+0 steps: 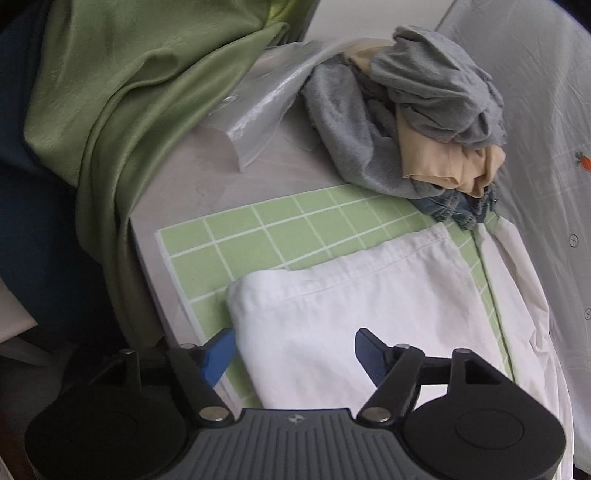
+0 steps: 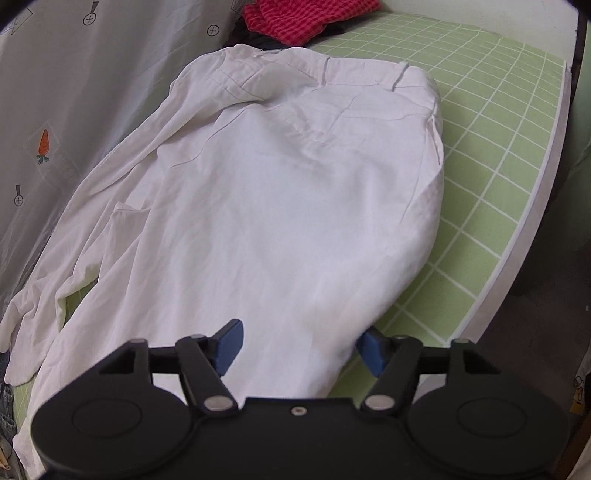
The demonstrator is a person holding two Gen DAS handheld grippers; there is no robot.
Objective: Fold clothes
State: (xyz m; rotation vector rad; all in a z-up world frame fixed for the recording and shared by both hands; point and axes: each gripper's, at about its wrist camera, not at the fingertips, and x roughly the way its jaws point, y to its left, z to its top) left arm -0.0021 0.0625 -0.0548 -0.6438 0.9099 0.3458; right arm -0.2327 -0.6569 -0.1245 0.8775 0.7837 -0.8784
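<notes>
The left gripper (image 1: pixel 294 354) has its blue jaws spread wide over the near corner of the white cotton trousers (image 1: pixel 354 310), which lie flat on the green grid-lined mat (image 1: pixel 280 229); the left jaw sits just off the cloth's edge over the mat, the right jaw over the fabric. Only this view shows, beyond the jaws to the left, a draped green satin curtain (image 1: pixel 122 110), straight ahead a clear plastic bag (image 1: pixel 258 107), and ahead to the right a heap of grey and beige clothes (image 1: pixel 417 122).

The right gripper (image 2: pixel 301 347) is likewise spread, holding nothing, its left jaw over the trousers (image 2: pixel 280 192), its right jaw at the cloth's edge above the mat (image 2: pixel 491 155). Only here, far ahead, a red checked garment (image 2: pixel 303 16) appears.
</notes>
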